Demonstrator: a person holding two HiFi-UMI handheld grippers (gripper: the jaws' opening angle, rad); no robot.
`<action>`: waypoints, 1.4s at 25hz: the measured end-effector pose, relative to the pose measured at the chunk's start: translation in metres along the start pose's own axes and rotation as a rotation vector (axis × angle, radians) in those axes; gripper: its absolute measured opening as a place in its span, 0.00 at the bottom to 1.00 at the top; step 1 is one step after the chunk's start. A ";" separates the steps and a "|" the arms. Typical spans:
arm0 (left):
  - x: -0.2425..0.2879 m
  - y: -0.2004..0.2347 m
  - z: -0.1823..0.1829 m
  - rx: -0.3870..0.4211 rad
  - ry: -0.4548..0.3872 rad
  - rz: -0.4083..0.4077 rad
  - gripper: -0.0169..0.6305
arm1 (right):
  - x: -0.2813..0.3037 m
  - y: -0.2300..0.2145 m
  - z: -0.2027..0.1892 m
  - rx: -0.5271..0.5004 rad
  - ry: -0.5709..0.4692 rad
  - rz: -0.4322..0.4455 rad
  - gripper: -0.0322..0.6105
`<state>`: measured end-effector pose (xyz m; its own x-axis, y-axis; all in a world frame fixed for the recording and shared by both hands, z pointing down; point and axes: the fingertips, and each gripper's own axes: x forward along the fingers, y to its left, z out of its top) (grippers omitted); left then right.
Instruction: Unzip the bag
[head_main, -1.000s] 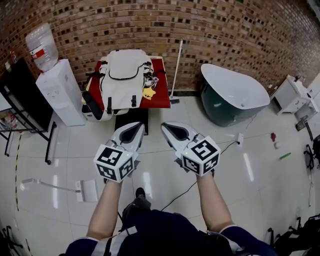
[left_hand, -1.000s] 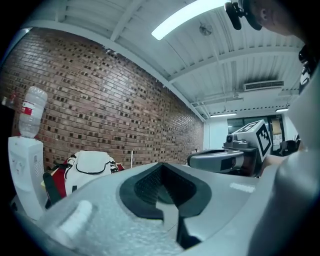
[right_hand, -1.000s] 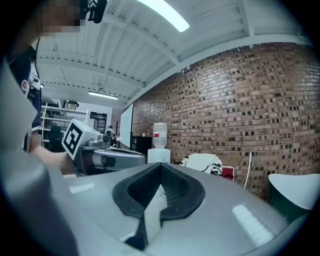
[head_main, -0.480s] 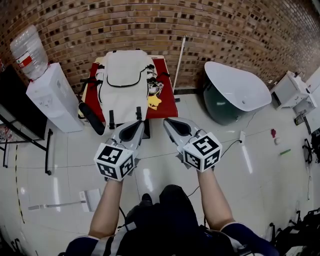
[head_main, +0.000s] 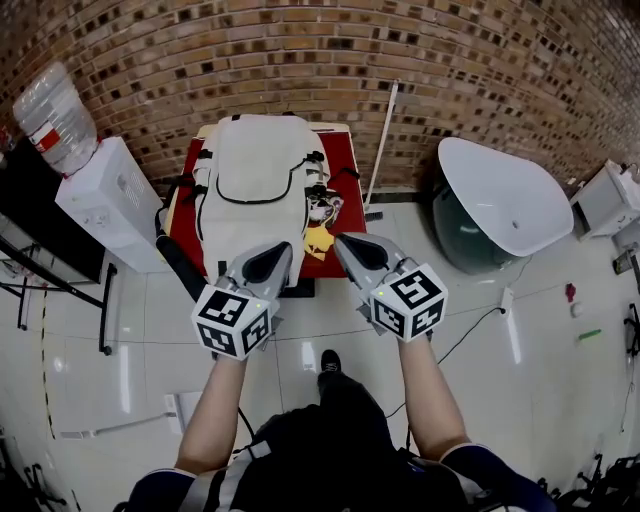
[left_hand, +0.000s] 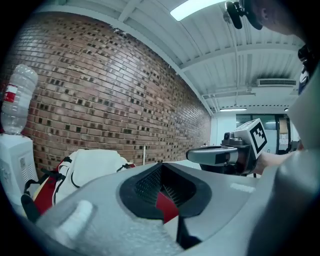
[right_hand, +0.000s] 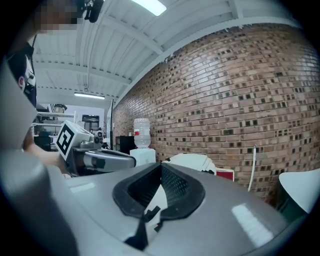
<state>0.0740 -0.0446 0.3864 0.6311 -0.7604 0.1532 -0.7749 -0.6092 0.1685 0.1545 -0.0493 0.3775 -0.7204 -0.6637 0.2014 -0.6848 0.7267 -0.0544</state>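
Brick wall (head_main: 300, 60) behind, glossy pale floor below. Against that wall, a red table (head_main: 338, 145) carrying the white bag (head_main: 255, 180), laid flat, straps spilling off both sides. Left of the bag, a water cooler (head_main: 105, 205); right of the bag, a leaning stick (head_main: 383, 140) and a big white tub (head_main: 505, 205). Held out side by side short of the bag's near end: left claw (head_main: 268, 262) and right claw (head_main: 355, 252), each pressed together, pinching nothing, touching nothing. Seen from the head, tips overlapping the bag's near edge. Seen along each claw, bag well ahead and apart. Ceiling beams and strip lights only in the claw views. Floor and bare forearms only from the head.
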 end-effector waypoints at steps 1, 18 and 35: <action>0.011 0.009 0.002 0.001 0.007 0.016 0.03 | 0.009 -0.011 0.002 0.001 -0.004 0.015 0.06; 0.103 0.137 -0.013 0.020 0.148 0.057 0.03 | 0.159 -0.091 -0.018 -0.026 0.125 0.098 0.06; 0.132 0.193 -0.053 -0.028 0.275 -0.082 0.03 | 0.238 -0.145 -0.075 -0.136 0.359 -0.042 0.06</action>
<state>0.0093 -0.2502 0.4907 0.6800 -0.6171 0.3958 -0.7223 -0.6565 0.2174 0.0907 -0.2991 0.5069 -0.5909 -0.6067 0.5318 -0.6745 0.7332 0.0869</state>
